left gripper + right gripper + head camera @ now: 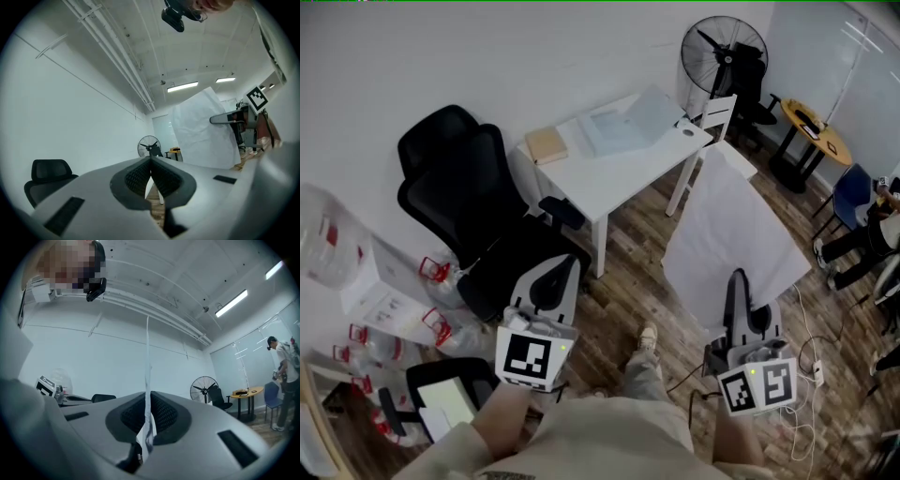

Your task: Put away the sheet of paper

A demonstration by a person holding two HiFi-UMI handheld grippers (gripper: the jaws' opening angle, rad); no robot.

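My right fingers [161, 416] were clamped shut on the lower edge of the sheet of paper [736, 234]. It hung in the air near the white tabletop [619, 178], its long axis rising straight out of my grip toward the ceiling. My left fingers [136, 178] were closed together, empty.

White desk [619, 178] by wall w/ tan book [546, 144] on it; black chair [459, 197] just left; fan [712, 52] behind; yellow table [814, 127] far rt.
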